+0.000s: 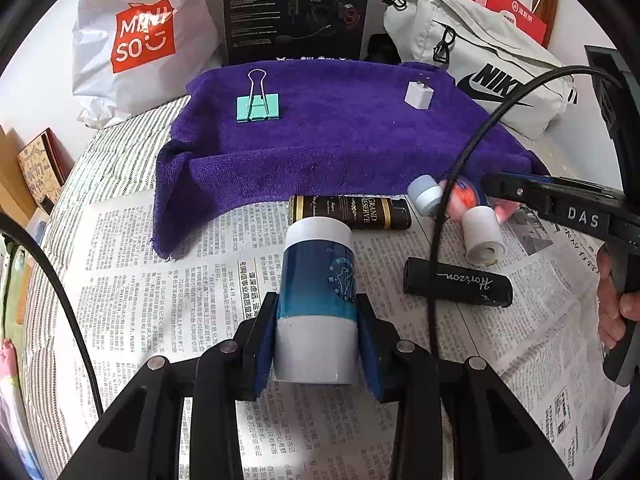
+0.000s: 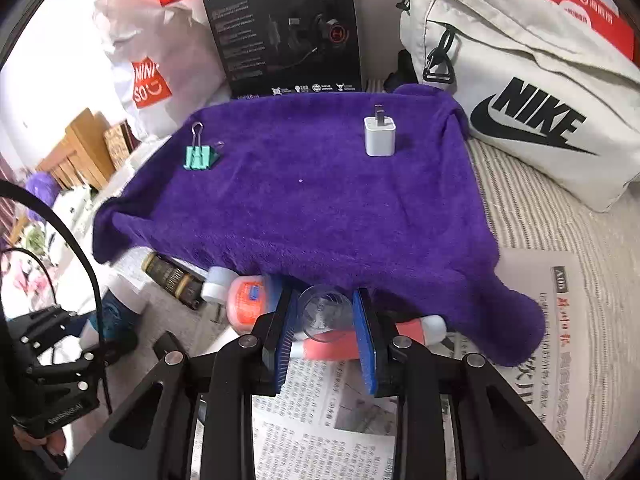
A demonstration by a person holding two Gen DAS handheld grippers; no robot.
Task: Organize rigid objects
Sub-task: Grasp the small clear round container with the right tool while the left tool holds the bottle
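My left gripper (image 1: 316, 336) is shut on a blue-and-white cylinder bottle (image 1: 318, 280), held just above the newspaper (image 1: 160, 280). My right gripper (image 2: 325, 320) has both blue pads against a clear round cap (image 2: 324, 312), and a red-and-white tube (image 2: 340, 348) lies just under it. Beside it lies an orange bottle (image 2: 244, 300) with a pale cap. A dark "Grand Reserve" tube (image 1: 352, 212) and a black "Horizon" case (image 1: 458, 282) lie on the paper. On the purple towel (image 2: 300, 208) stand a teal binder clip (image 2: 199, 158) and a white charger plug (image 2: 379, 136).
Behind the towel stand a white Miniso bag (image 1: 140, 40), a black headset box (image 1: 296, 8) and a cream Nike bag (image 2: 520, 100). A black cable (image 1: 460, 168) arcs across the right of the left wrist view. A hand (image 1: 616, 312) grips the right tool.
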